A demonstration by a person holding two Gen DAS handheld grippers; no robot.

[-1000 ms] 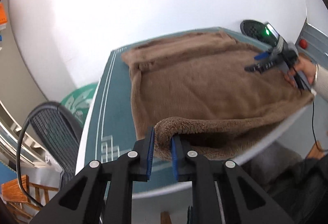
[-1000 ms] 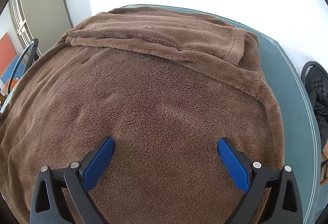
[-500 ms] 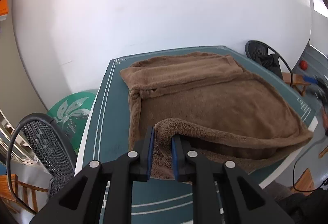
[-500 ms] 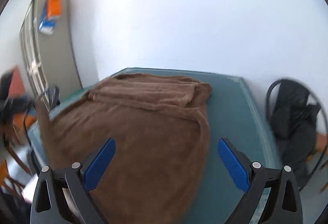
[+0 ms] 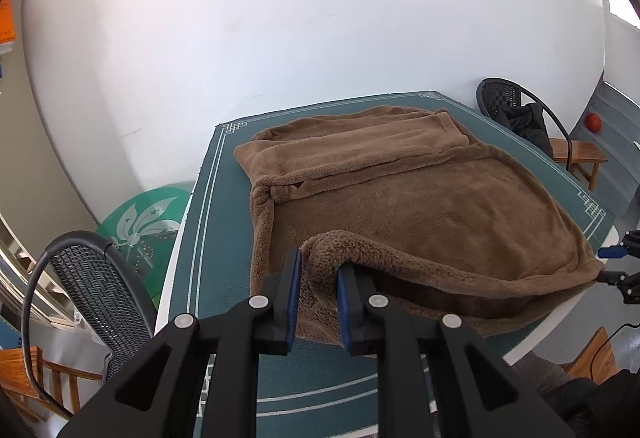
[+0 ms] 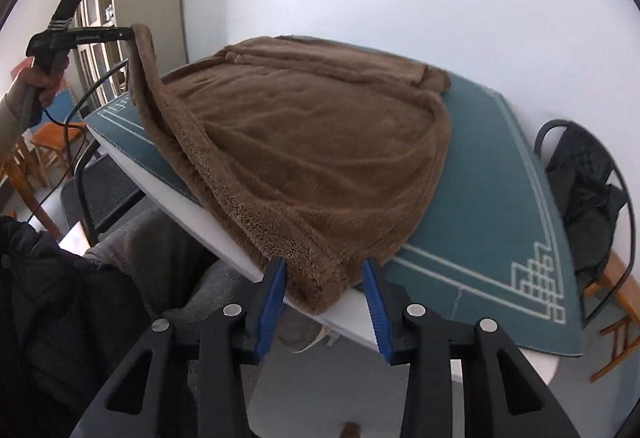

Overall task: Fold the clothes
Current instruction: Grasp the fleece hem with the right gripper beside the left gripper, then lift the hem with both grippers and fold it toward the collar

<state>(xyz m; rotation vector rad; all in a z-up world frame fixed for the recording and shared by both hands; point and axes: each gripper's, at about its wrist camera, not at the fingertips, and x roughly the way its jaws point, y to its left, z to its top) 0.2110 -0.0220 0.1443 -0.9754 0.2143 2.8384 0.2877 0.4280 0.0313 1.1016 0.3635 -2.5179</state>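
You see a brown garment [image 5: 420, 205] of fuzzy, matt fleece cloth on the counter [image 5: 216, 222] with its smooth teal mat; your left gripper [image 5: 318, 302] is matt black plastic.

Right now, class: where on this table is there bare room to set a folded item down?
Bare green mat lies between the brown garment and the table's patterned corner, and in a narrower strip beside the mesh chair. The middle is covered; the near edge is crowded by both grippers.
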